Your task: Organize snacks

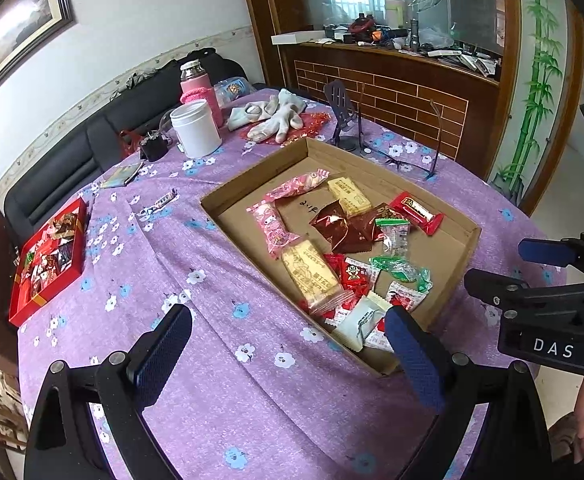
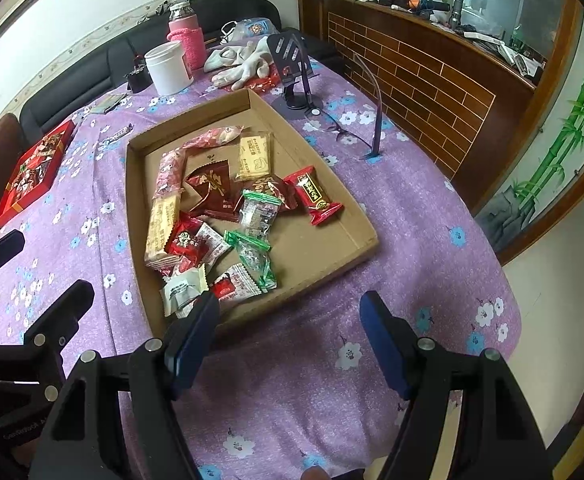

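A shallow cardboard tray [image 1: 443, 248] [image 2: 319, 248] lies on the purple flowered tablecloth and holds several wrapped snacks. Among them are a red bar [image 1: 415, 212] [image 2: 315, 196], a yellow biscuit pack [image 1: 311, 276], green candies [image 1: 403, 272] [image 2: 256, 256] and a white packet [image 1: 361, 320] [image 2: 182, 288]. My left gripper [image 1: 288, 352] hovers open over the tray's near left corner, nothing between its fingers. My right gripper [image 2: 292, 332] is open too, above the tray's near edge, its left fingertip just over the white packet. Each gripper shows in the other's view: right [image 1: 495, 264], left [image 2: 52, 262].
A red box [image 1: 50, 256] [image 2: 32, 172] full of sweets sits at the table's left edge. One loose candy [image 1: 160, 202] lies between it and the tray. Behind the tray stand a white jar [image 1: 195, 128], pink bottle [image 1: 198, 88], gloves [image 1: 276, 116], phone stand [image 1: 341, 120] and glasses [image 1: 403, 160].
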